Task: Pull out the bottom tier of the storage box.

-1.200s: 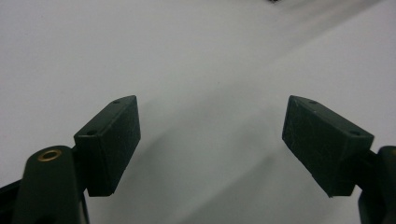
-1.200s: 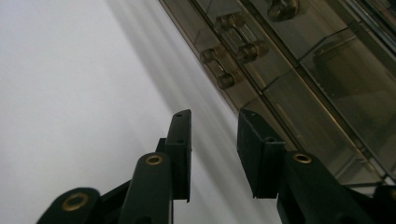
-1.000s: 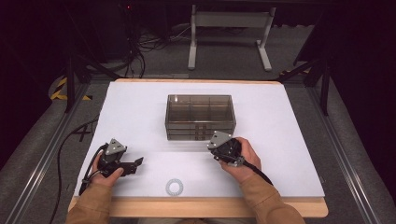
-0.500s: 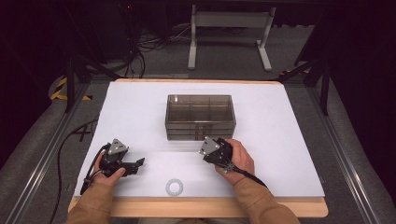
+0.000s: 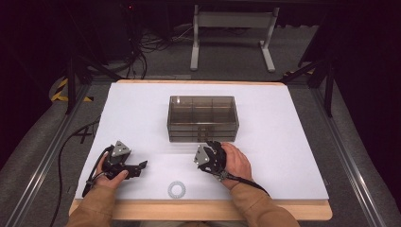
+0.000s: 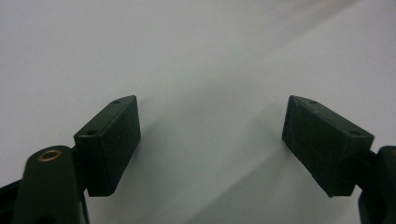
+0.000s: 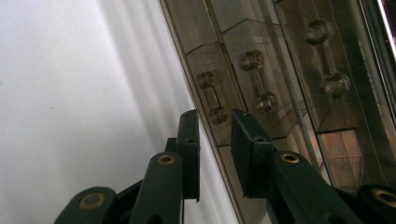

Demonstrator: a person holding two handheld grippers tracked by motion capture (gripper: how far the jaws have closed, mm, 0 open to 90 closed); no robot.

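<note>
Holding my right gripper (image 5: pixel 206 152) just in front of the smoky drawer box (image 5: pixel 202 118), jaws narrowed near its lowest handle (image 7: pixel 212 96). My left gripper (image 5: pixel 136 168), jaws wide, rests well left of the box, near a small ring (image 5: pixel 176 190).

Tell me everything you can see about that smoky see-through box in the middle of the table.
The box is a small chest of tinted, clear plastic by its look, with three stacked drawers, all shut. It stands upright near the middle of the white table. Inner dividers show through its top. Each drawer front carries a clear dumbbell-shaped handle. The right tool points at the lowest handle, jaws slightly apart, not yet gripping it.
</note>
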